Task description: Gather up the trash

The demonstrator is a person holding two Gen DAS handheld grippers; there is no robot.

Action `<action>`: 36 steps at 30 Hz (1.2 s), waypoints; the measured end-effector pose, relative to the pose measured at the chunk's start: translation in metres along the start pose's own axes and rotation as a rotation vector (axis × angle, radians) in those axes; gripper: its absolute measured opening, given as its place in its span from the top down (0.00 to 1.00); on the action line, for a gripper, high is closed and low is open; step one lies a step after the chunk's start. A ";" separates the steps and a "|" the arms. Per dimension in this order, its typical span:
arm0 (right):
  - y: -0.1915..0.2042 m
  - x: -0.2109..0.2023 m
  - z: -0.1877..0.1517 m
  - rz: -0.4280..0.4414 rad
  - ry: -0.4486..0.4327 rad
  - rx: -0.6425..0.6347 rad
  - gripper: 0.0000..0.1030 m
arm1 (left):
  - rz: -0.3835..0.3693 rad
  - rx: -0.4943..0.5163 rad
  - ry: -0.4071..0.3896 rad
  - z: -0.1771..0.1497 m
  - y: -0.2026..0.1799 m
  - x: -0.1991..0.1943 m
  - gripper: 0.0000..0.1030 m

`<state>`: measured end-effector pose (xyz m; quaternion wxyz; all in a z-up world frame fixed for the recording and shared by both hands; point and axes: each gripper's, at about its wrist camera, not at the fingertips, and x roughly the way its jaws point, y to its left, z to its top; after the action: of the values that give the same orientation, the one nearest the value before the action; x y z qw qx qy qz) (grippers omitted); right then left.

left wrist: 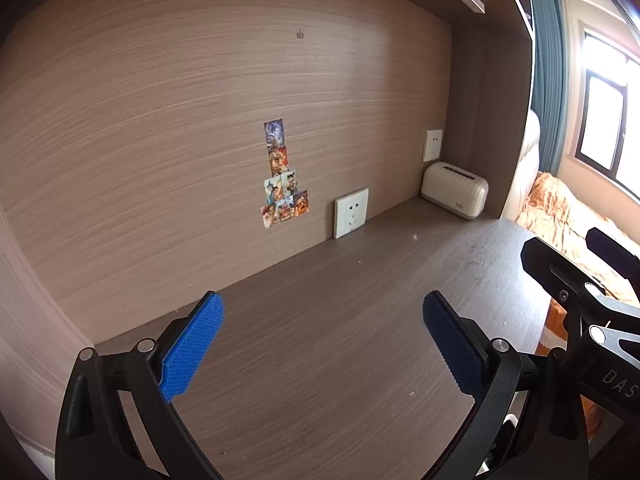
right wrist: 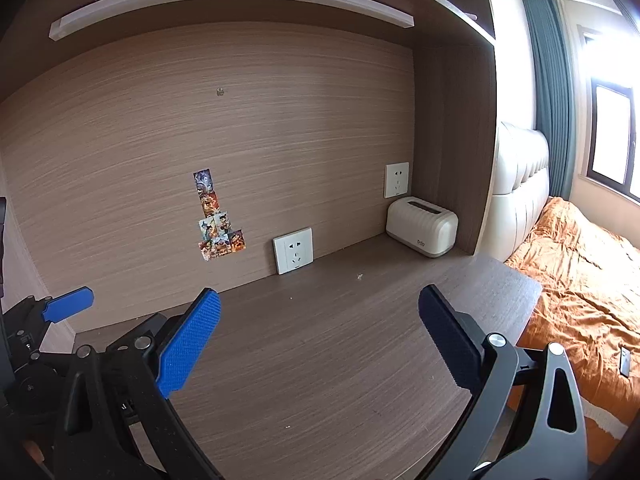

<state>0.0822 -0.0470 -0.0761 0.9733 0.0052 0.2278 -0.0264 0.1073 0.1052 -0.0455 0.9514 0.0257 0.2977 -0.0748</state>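
Two grippers in view, both above the desk (left wrist: 360, 320), both spread wide with nothing between the blue pads. Left gripper (left wrist: 322, 344) hangs over the near part of the desk top, jaws released, aimed toward the back panel. Right gripper (right wrist: 318, 342) likewise released, held over the desk beside the left one; the left unit's blue pad shows at the left edge of the right wrist view, and the right unit's black frame shows at the right edge of the left wrist view.

Landmark: lower wall socket (right wrist: 293, 250), set in the back panel where it meets the desk.
- Trash: one small pale crumb (right wrist: 359, 277) on the desk, just right of and in front of the socket, well ahead of both grippers. Same crumb (left wrist: 415, 236) seen from the left wrist. A few finer specks lie nearer the grippers; too small to tell what they are.
- Cream tissue box (right wrist: 422, 226) with a slot on top, farther right of the socket, in the back corner of the desk.
- Second socket (right wrist: 397, 179) above that box, higher than the landmark.
- Picture stickers (right wrist: 218, 216) on the panel left of the socket, stacked in a column.
- Bed with orange cover (right wrist: 580, 272) beyond the desk's right end, well apart from the socket
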 end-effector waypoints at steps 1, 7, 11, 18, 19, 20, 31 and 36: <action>0.000 0.002 0.000 0.000 0.002 0.002 0.04 | -0.003 0.002 0.001 0.001 0.000 0.002 0.05; -0.002 0.009 0.000 0.008 0.022 0.011 0.04 | -0.006 0.007 0.011 0.000 -0.001 0.005 0.05; -0.001 0.011 -0.001 0.016 0.029 0.005 0.04 | 0.000 0.006 0.018 -0.001 -0.002 0.006 0.05; -0.001 0.019 0.000 0.026 0.035 0.004 0.04 | 0.002 -0.004 0.033 0.000 -0.001 0.011 0.05; 0.000 0.020 0.000 0.027 0.036 0.005 0.04 | 0.003 -0.003 0.033 0.000 -0.001 0.011 0.05; -0.001 0.021 0.000 0.027 0.037 0.006 0.04 | 0.003 -0.002 0.034 0.000 -0.001 0.012 0.05; -0.004 0.025 0.002 0.028 0.037 0.019 0.04 | 0.008 0.014 0.030 0.006 -0.004 0.022 0.05; -0.005 0.028 0.001 0.026 0.042 0.018 0.04 | 0.010 0.027 0.023 0.007 -0.007 0.025 0.05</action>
<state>0.1073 -0.0534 -0.0874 0.9685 0.0176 0.2480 -0.0156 0.1304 0.0945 -0.0541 0.9477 0.0409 0.3077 -0.0739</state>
